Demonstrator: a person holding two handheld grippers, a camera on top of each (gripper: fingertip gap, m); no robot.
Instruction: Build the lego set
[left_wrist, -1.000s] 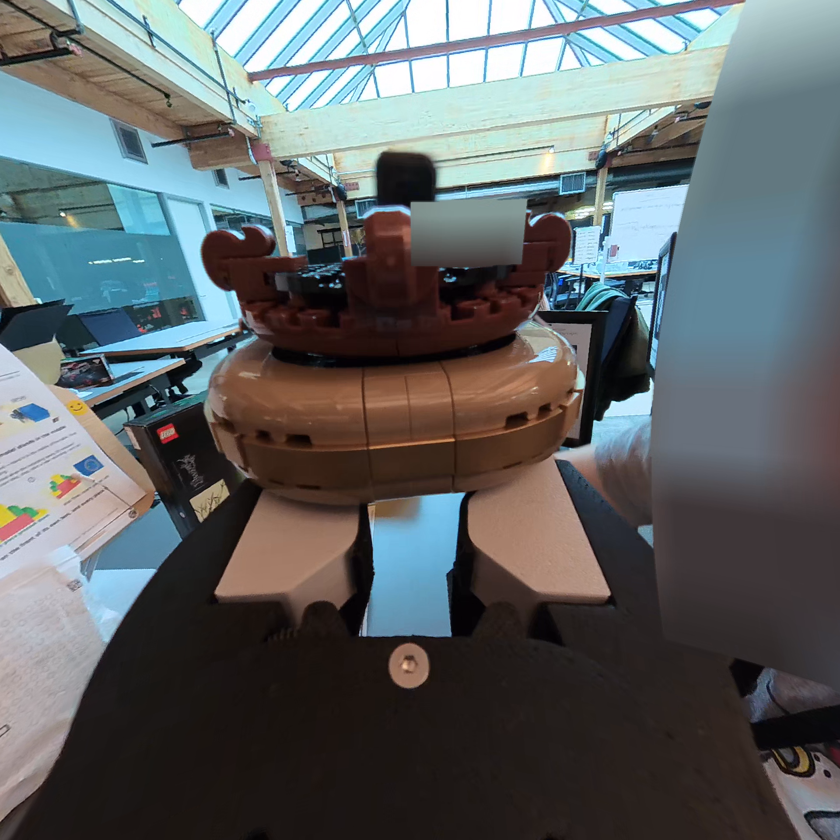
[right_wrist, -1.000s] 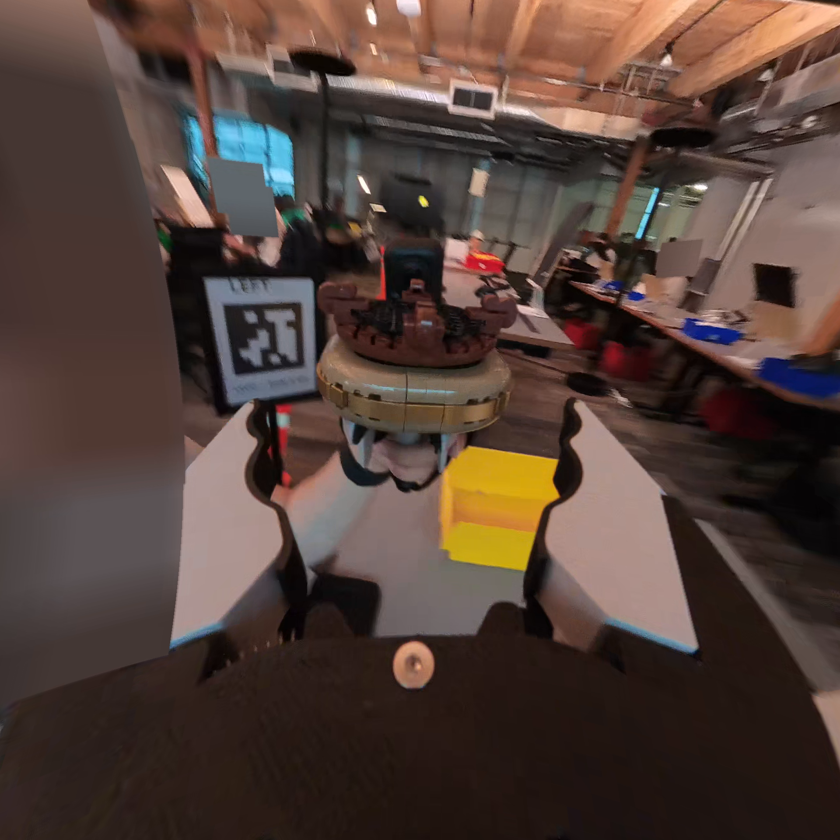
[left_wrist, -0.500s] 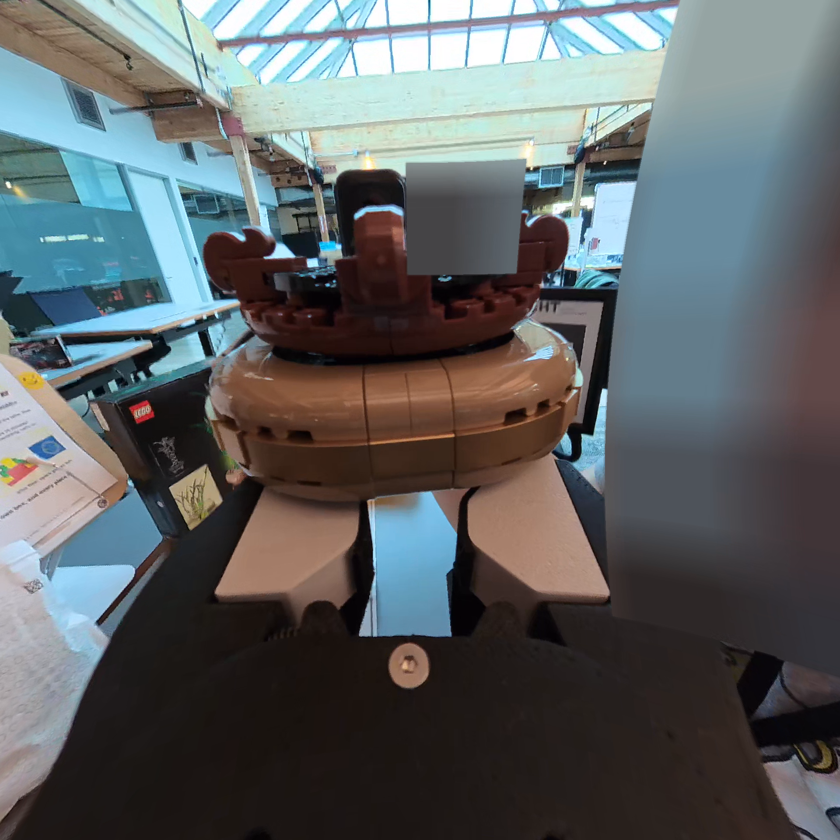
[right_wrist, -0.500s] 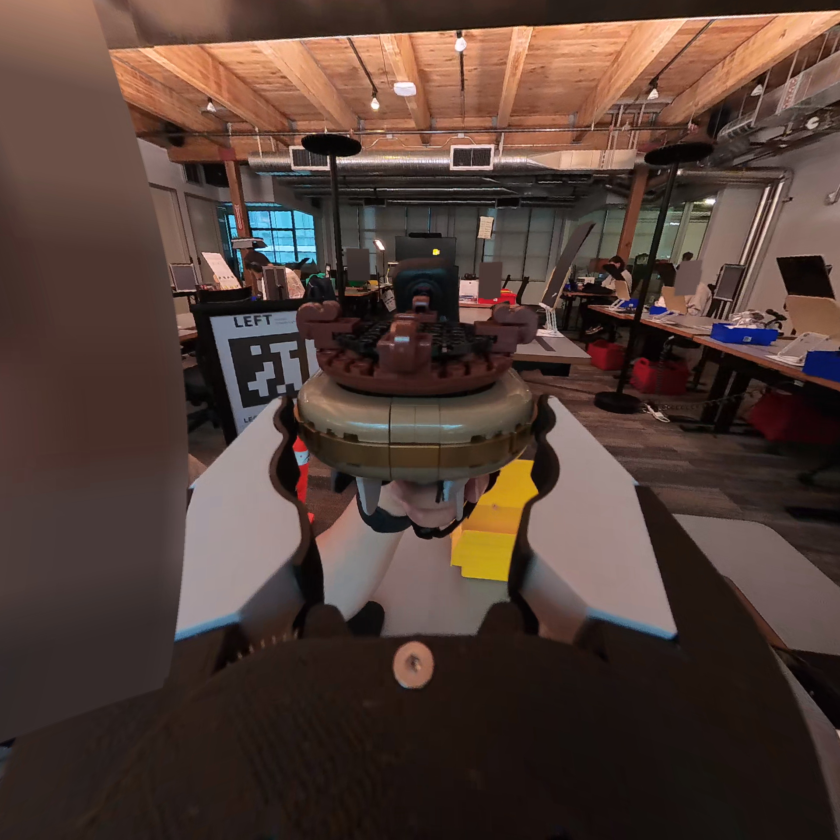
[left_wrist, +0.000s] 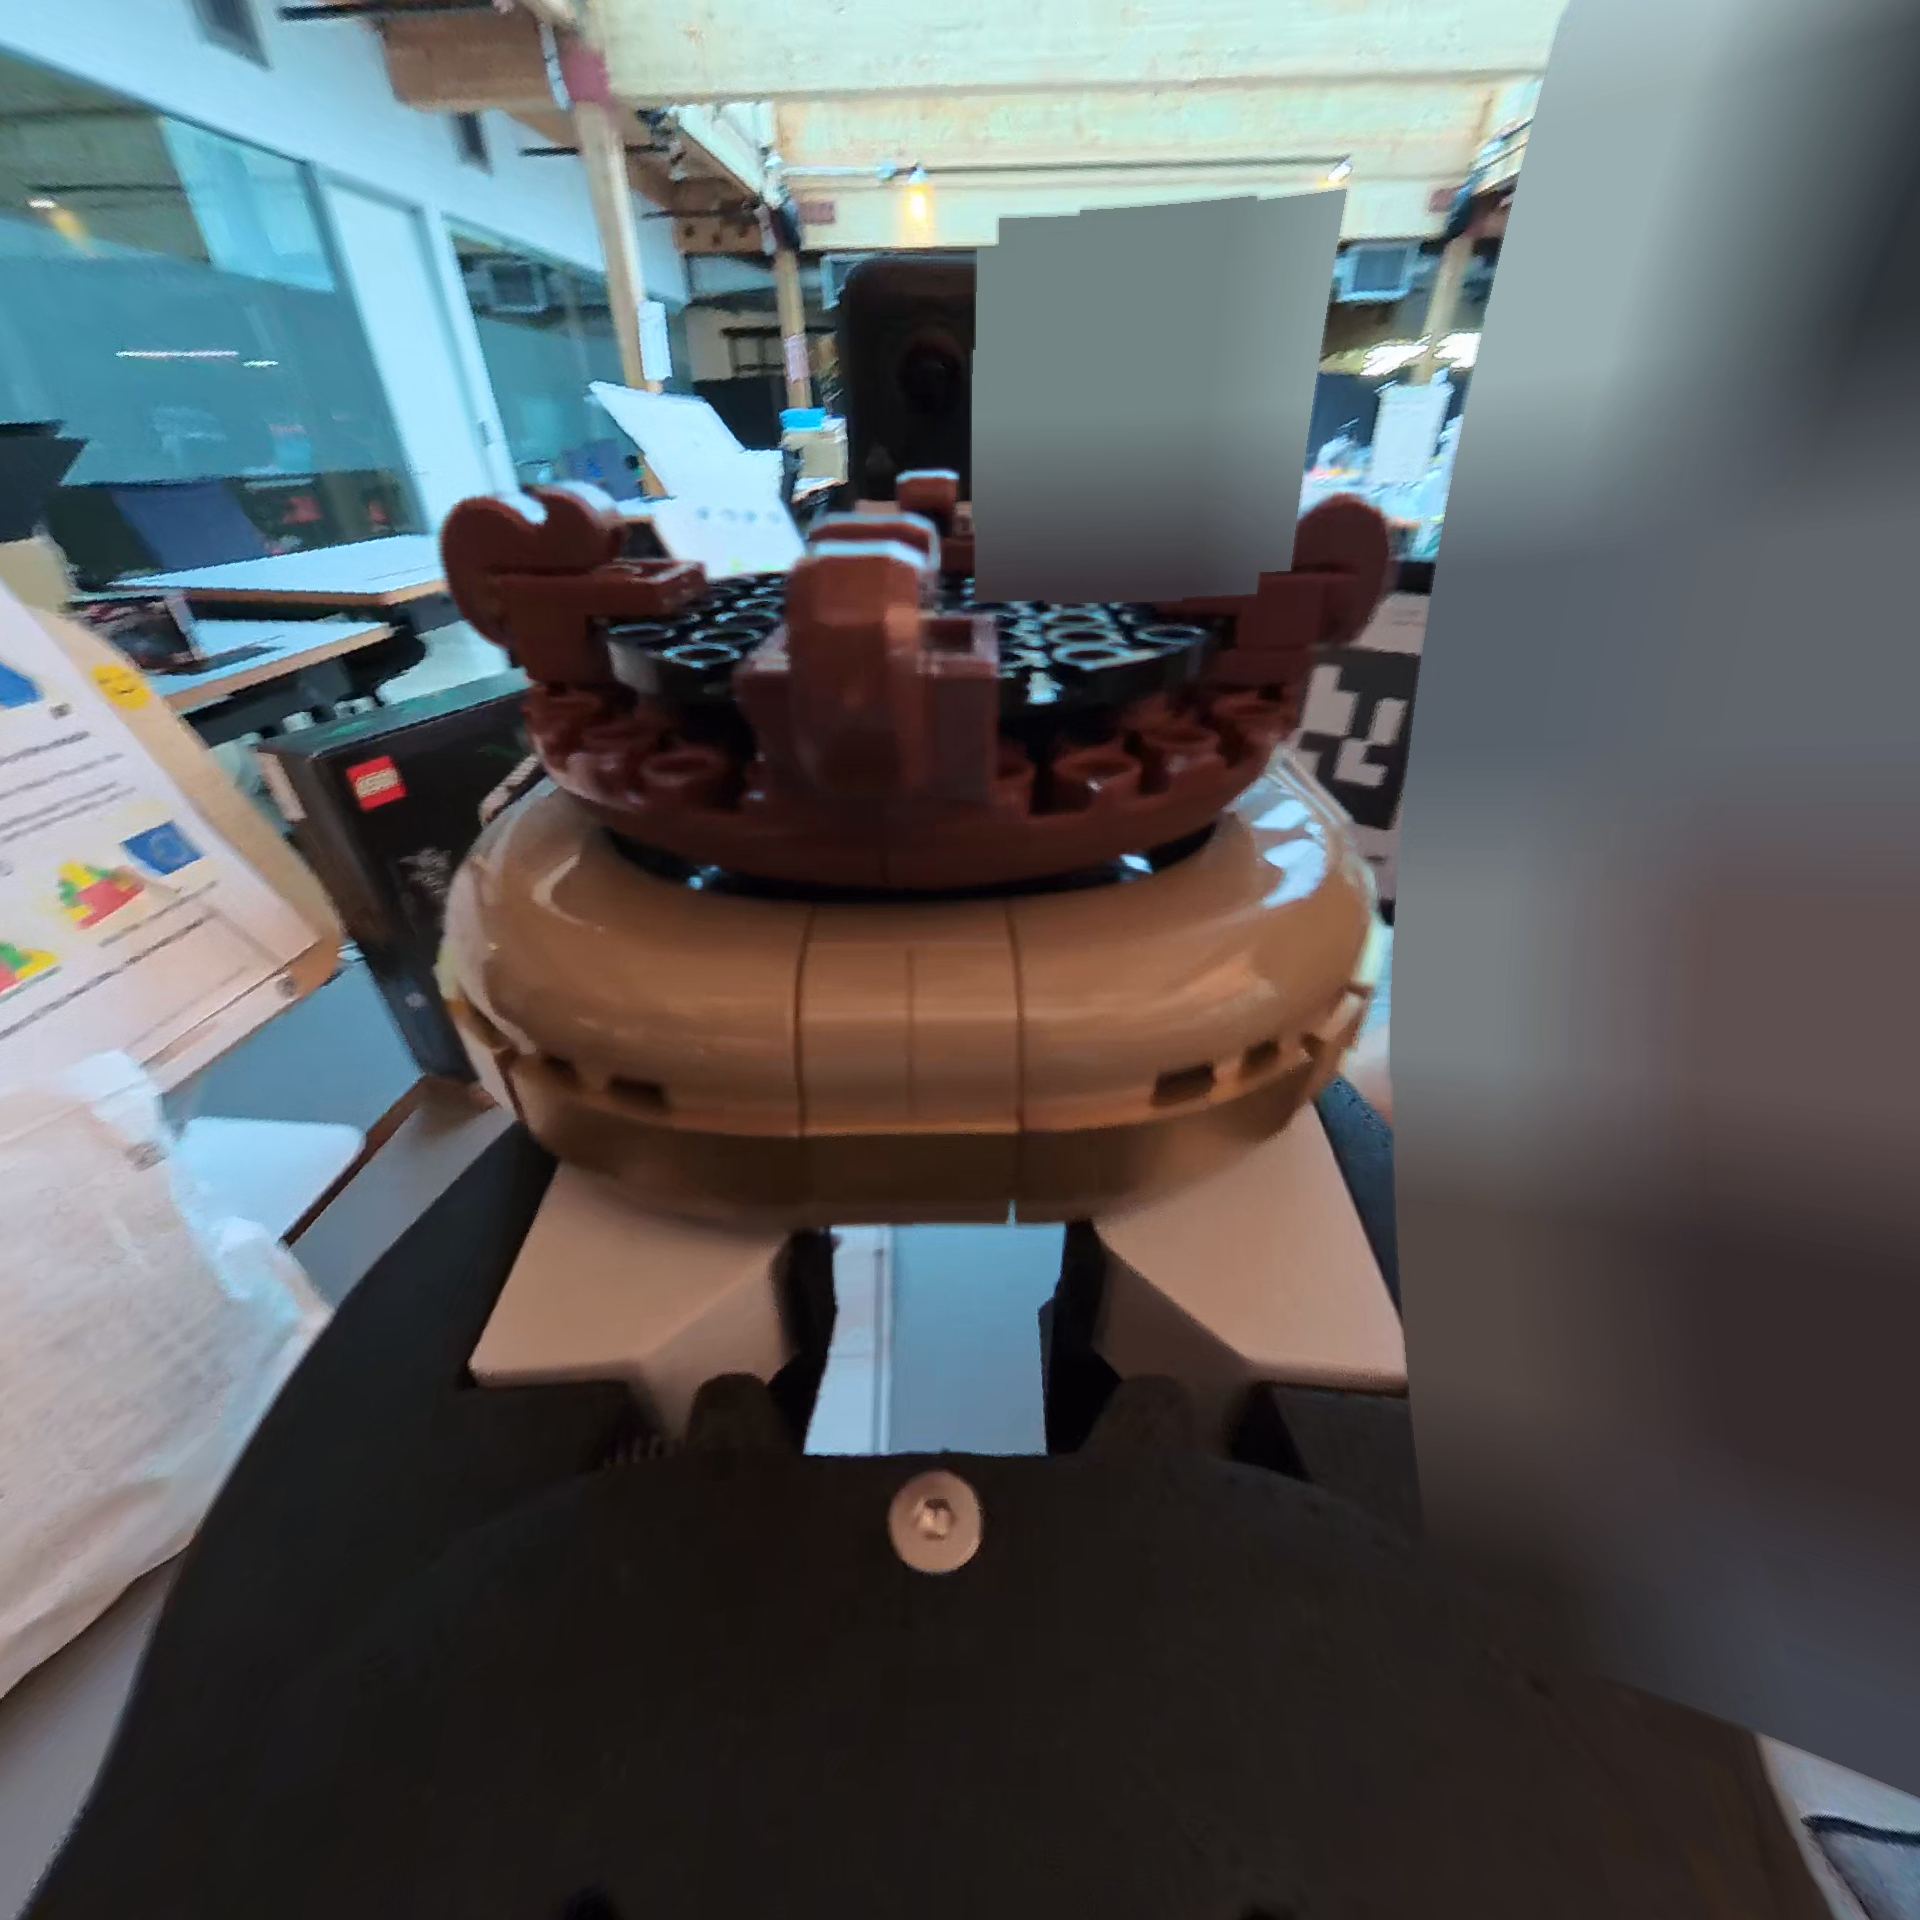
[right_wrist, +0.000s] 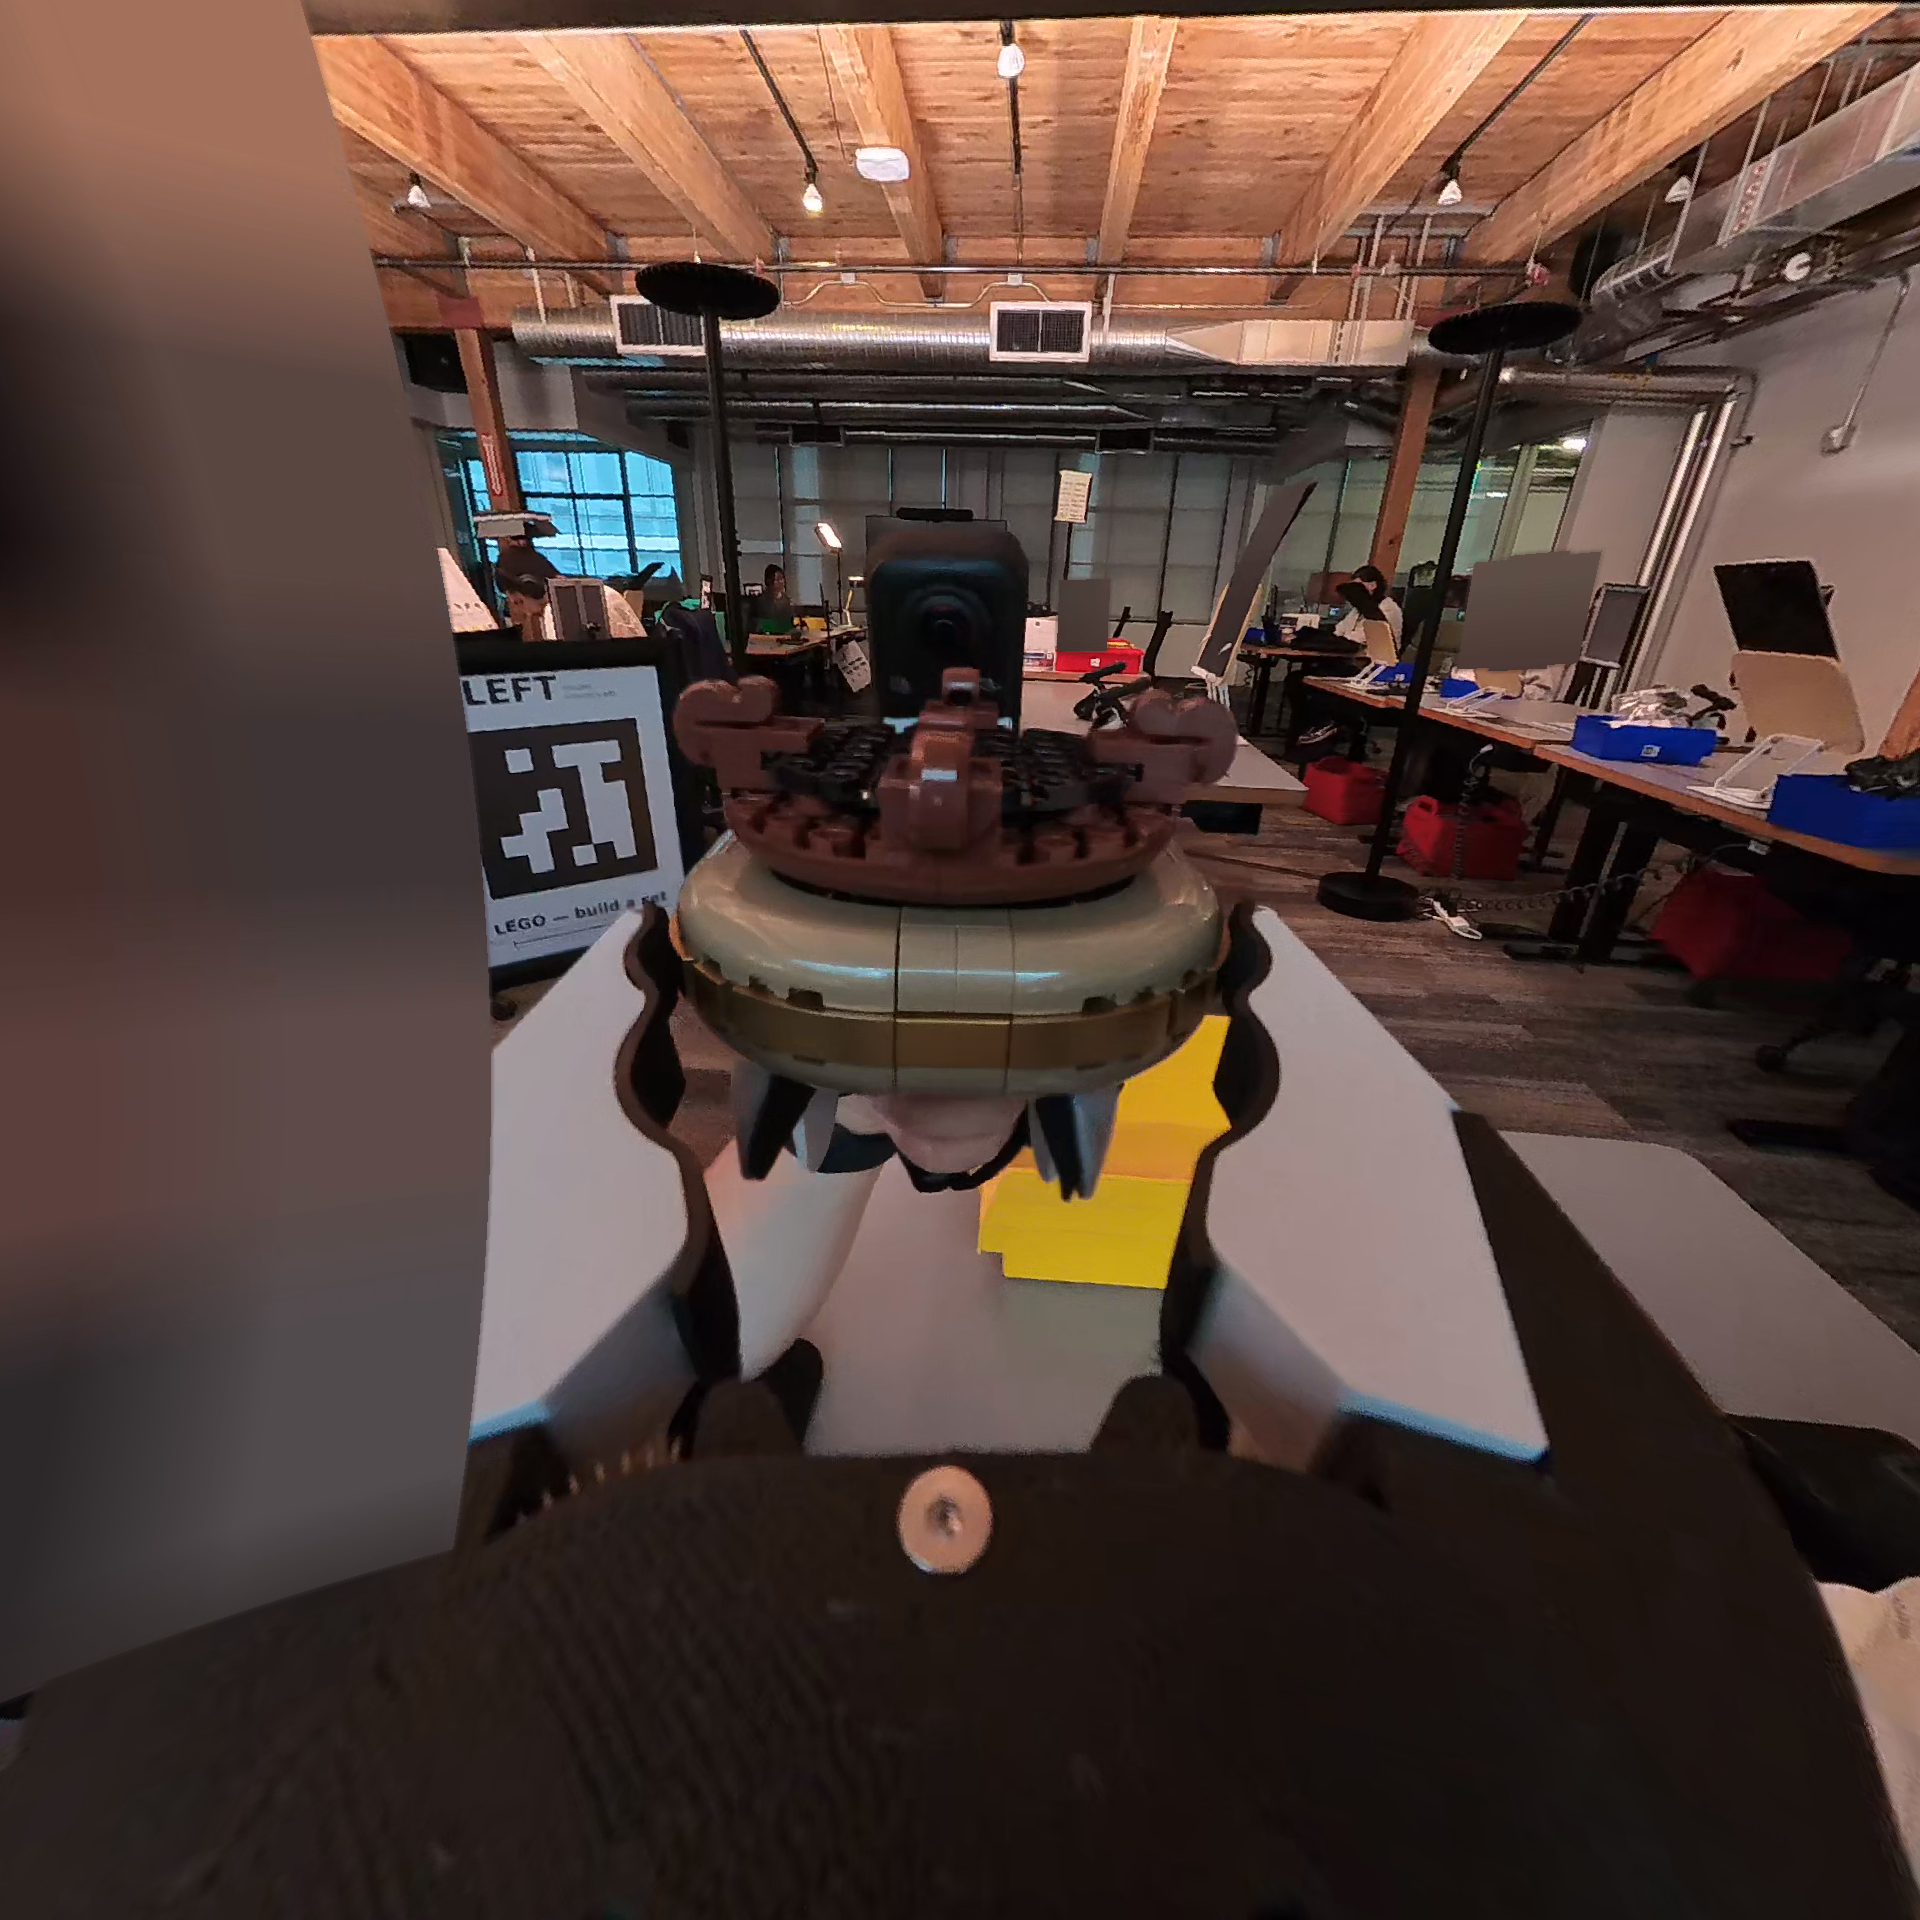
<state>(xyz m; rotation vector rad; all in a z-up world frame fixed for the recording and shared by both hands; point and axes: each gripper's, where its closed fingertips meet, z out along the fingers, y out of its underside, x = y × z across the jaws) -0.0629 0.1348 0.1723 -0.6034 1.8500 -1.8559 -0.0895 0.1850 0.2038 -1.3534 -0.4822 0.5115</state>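
Note:
The lego model (left_wrist: 904, 977) is a tan ring topped by a brown studded plate with a black plate and brown curls. It also shows in the right wrist view (right_wrist: 951, 966). My left gripper (left_wrist: 925, 1226) is under the model, shut on its underside and holding it up; the gripped part is hidden by the ring. In the right wrist view its fingers (right_wrist: 774, 1127) stick out below the ring. My right gripper (right_wrist: 951, 987) faces it from the other side, its two fingers set against the left and right sides of the tan ring.
An instruction sheet (left_wrist: 104, 883) and a clear plastic bag (left_wrist: 104, 1351) lie at the left, with a black lego box (left_wrist: 416, 831) behind them. A yellow bin (right_wrist: 1101, 1216) sits on the white table (right_wrist: 1662, 1299) below the model. A marker board (right_wrist: 566, 800) stands at the left. Across from one pair of fingers to the other is roughly 5 cm.
My right gripper has moved in toward the model and its fingers now flank the tan ring. My left gripper has kept its hold and tilted so the top plate shows more.

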